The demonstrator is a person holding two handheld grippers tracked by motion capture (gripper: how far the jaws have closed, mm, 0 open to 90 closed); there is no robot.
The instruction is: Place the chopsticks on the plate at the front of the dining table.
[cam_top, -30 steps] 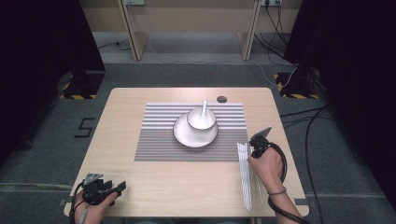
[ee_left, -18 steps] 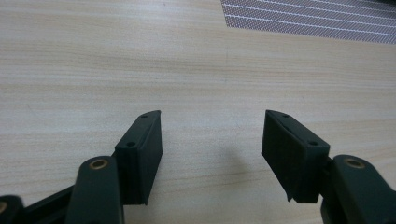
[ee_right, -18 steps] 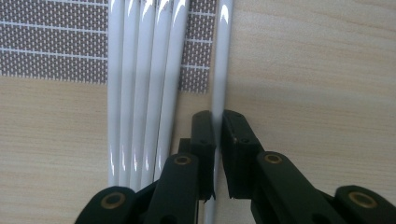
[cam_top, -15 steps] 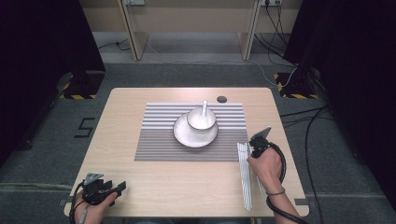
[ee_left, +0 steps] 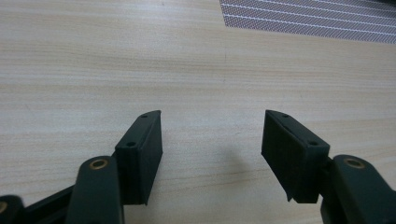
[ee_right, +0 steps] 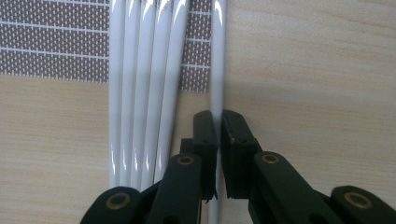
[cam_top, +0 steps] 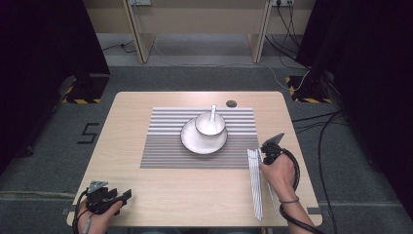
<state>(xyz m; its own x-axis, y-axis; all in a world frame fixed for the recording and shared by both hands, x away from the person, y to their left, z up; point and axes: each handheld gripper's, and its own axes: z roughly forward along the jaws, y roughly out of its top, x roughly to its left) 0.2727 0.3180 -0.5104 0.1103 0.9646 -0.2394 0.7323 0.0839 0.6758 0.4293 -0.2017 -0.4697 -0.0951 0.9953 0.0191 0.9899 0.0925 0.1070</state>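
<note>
We see a pale wooden table (cam_top: 160,192) carrying a grey striped placemat (cam_top: 165,146) that lies across its middle and reaches toward the far edge. On the mat, toward its right half, a white plate (cam_top: 191,142) bears a white bowl (cam_top: 204,127), and a white spoon (cam_top: 213,113) leans in the bowl with its handle pointing to the table's far edge. Just past the mat, near the far edge, sits a small dark round disc (cam_top: 231,103). Along the table's right side, running from the mat's near right corner down to the near edge, lies a row of white chopsticks (cam_top: 254,187), side by side and touching; in the right gripper view their tips overlap the edge of the mat. One single chopstick (ee_right: 217,60) lies just to the right of that bunch, apart from it by a narrow gap, and the right gripper (ee_right: 218,122) has just closed its jaws on it (the pads press on the stick from both sides, with the stick passing straight between them). In the high view we find the right gripper at the far end of the row. The left gripper (ee_left: 212,135) rests at the table's near left corner, jaws wide apart over bare wood, holding nothing.
</note>
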